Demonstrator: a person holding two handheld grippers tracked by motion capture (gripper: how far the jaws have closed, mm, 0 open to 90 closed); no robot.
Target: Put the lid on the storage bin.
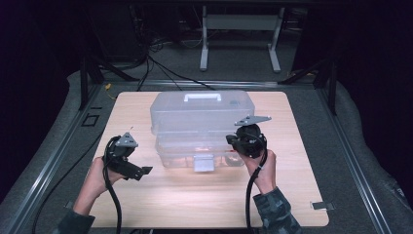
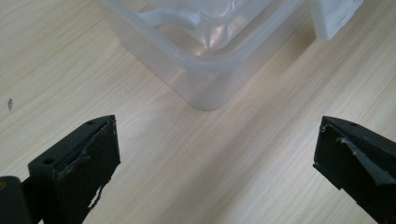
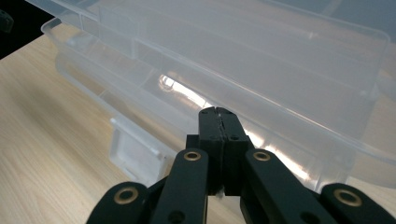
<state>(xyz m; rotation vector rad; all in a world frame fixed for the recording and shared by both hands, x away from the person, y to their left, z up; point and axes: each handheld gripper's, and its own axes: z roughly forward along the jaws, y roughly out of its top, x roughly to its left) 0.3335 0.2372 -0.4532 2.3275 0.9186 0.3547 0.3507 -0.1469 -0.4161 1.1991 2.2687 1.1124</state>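
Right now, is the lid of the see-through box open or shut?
Open a little: the lid tilts up off the box's base, with a gap along the front above the latch.

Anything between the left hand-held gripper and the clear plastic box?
No. In the left gripper view, bare wooden tabletop lies between the open left hand-held gripper and the clear plastic box corner.

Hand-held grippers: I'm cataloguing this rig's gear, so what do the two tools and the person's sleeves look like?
Both are black. The left hand-held gripper and the right hand-held gripper each carry a grey three-cornered plate on top and trail a black cable. The right one's linkage arms have brass-coloured pivot pins. The left one's black pads look scuffed. The sleeves are a dark camouflage pattern.
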